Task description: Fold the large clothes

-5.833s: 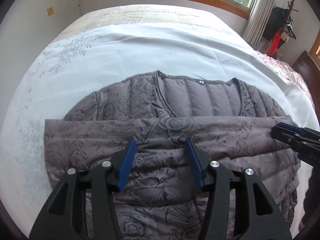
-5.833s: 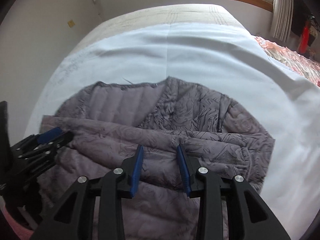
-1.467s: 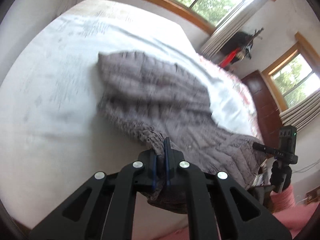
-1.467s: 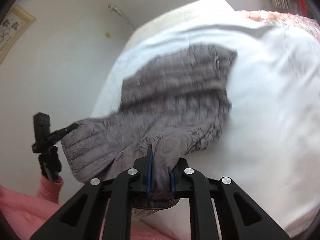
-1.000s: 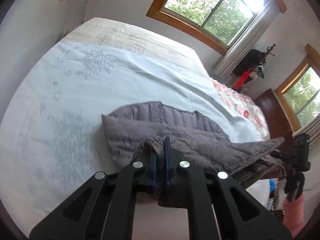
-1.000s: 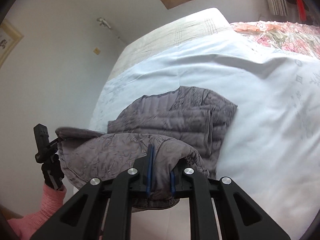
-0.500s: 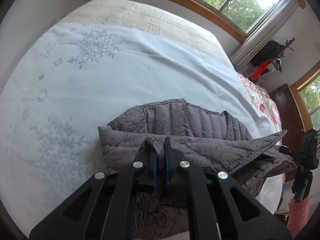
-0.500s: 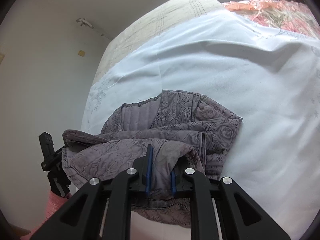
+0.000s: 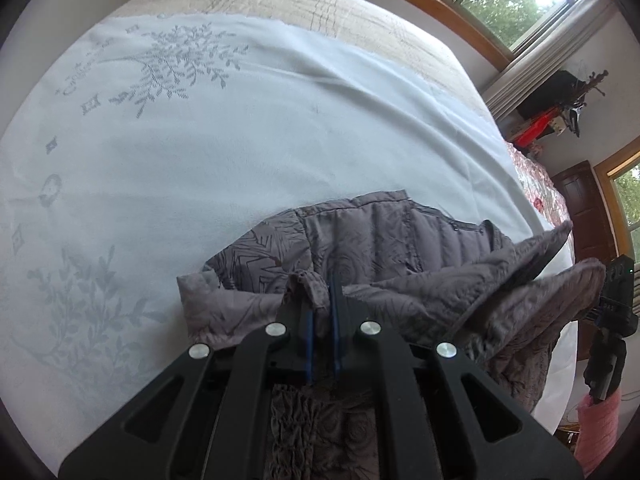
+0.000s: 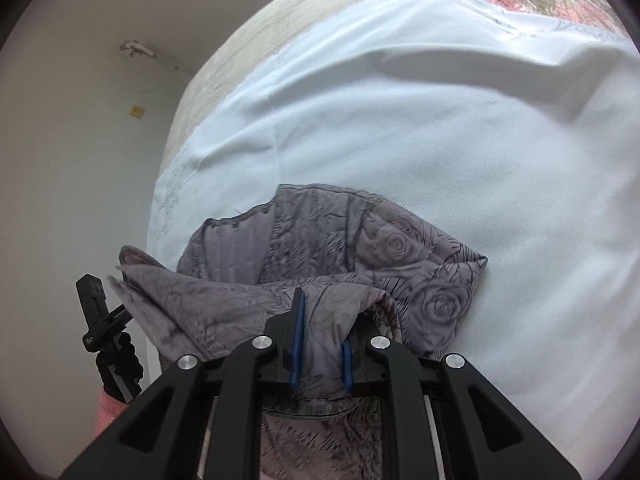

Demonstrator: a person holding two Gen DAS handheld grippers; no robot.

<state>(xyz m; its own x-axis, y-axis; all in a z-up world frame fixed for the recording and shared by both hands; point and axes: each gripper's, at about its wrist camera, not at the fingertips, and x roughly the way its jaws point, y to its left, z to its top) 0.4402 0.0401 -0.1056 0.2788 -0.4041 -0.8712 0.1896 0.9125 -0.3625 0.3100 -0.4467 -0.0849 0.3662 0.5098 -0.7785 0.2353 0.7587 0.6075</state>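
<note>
As it drapes doubled on the sheet (image 9: 248,152), grey rose-quilted jacket (image 9: 372,236) — left tongs (image 9: 323,320), right tongs (image 10: 320,344) pinching its hem.

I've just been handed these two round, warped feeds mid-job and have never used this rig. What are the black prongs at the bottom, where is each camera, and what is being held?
Each feed comes from a fisheye camera on a hand-held two-finger gripper, looking along its fingers. The black prongs are those grippers. The left gripper is shut on a gathered edge of the grey quilted jacket. The right gripper is shut on another fold of the same jacket. The rest of the jacket lies on a white sheet covering a bed. Each view also shows the other gripper at its side edge.
</note>
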